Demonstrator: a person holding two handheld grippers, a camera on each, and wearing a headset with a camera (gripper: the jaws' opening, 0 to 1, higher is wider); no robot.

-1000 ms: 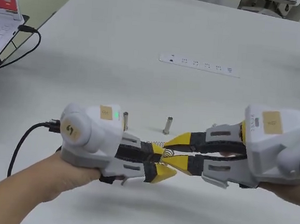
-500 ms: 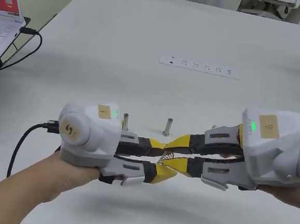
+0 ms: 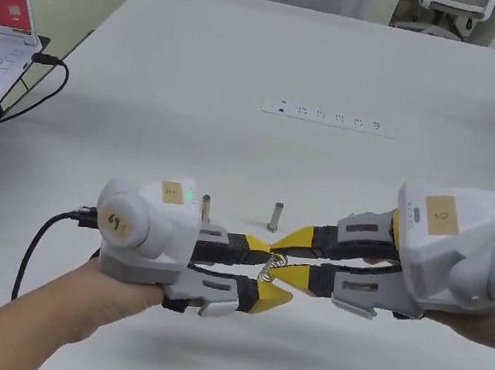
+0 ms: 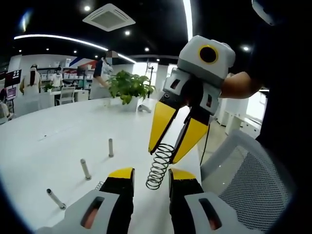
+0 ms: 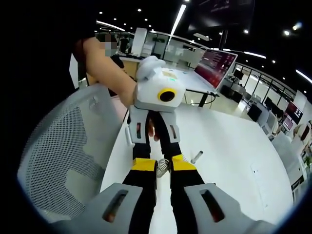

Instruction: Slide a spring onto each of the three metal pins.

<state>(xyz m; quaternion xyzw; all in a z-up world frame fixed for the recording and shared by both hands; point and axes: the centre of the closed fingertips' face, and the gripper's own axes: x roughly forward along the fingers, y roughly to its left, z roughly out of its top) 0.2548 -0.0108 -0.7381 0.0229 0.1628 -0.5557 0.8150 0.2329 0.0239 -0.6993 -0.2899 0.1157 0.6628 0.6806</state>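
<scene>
A small steel spring (image 3: 269, 264) hangs in the air between the two grippers, which meet tip to tip above the white table (image 3: 196, 78). My right gripper (image 3: 274, 257) is shut on the spring's top end (image 4: 158, 170). My left gripper (image 3: 268, 271) is open, its yellow-tipped jaws standing on either side of the spring's lower end without pinching it. Two upright metal pins (image 3: 205, 206) (image 3: 276, 215) stand just behind the grippers. In the left gripper view three bare pins (image 4: 111, 147) (image 4: 86, 168) (image 4: 55, 198) stand in a row.
A loose spring (image 4: 99, 185) lies on the table by the pins. A white power strip (image 3: 328, 117) lies further back. A laptop (image 3: 3, 20) and a black cable (image 3: 28, 253) sit at the left. A mesh chair (image 4: 243, 180) stands by the near table edge.
The left gripper's jaws have spread apart and let go of the spring. The right gripper's jaws have shut on it. The camera has tilted slightly.
</scene>
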